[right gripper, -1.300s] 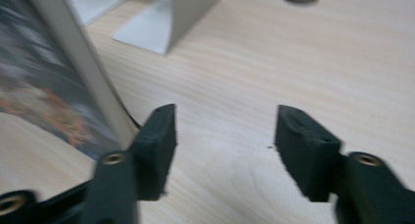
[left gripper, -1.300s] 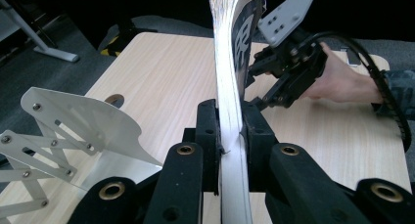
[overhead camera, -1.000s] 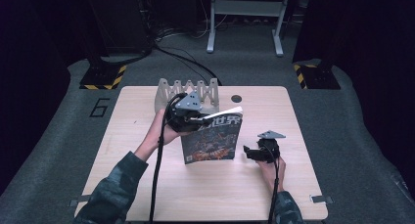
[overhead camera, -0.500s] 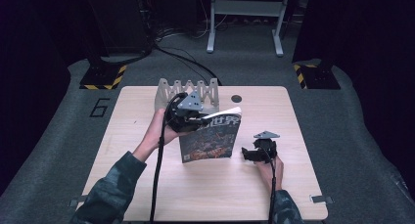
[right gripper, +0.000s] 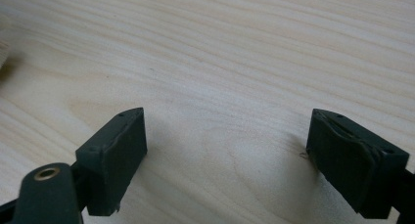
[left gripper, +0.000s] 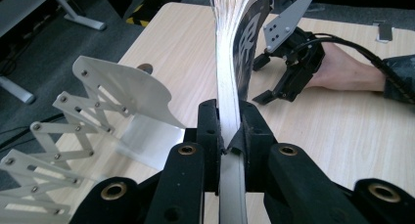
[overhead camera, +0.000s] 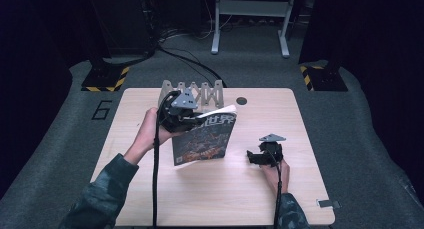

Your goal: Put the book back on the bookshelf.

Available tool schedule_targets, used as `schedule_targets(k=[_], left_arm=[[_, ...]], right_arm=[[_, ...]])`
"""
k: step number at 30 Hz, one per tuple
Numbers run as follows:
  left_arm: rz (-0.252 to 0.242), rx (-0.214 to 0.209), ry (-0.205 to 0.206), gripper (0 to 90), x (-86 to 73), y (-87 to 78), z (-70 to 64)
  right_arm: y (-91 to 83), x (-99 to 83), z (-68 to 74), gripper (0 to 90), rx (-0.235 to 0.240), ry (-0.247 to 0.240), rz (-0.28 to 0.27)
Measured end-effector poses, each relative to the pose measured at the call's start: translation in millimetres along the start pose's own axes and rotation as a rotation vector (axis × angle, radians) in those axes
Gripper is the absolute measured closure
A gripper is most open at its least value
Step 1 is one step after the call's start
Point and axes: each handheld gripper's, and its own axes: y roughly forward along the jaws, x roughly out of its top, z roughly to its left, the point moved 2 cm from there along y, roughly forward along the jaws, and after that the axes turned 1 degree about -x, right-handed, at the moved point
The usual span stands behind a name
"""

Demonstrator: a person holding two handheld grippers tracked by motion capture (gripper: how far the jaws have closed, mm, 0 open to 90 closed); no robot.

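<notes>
While your left gripper pinches the magazine by its top edge, the magazine hangs upright above the middle of the table, long axis pointing down, glossy dark cover facing you. Its thin white pages fan a little. Your right gripper rests with jaws wide apart on the pale wood, beside the magazine.

Lab (dark), hazard-taped stands, floor cables
</notes>
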Motion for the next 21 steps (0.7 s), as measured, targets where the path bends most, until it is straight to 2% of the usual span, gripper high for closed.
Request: schedule_targets(k=[9, 21], left_arm=[[0.017, 0.024, -0.009, 82.1, -6.5, -10.1, 3.4], [0.048, 0.071, -0.046, 82.1, -24.4, -24.7, 13.0]], right_arm=[[-0.2, -0.1, 0.2, 14.4, 0.000, 0.002, 0.001], [0.0, 0.0, 0.1, 14.4, -0.001, 0.000, 0.000]])
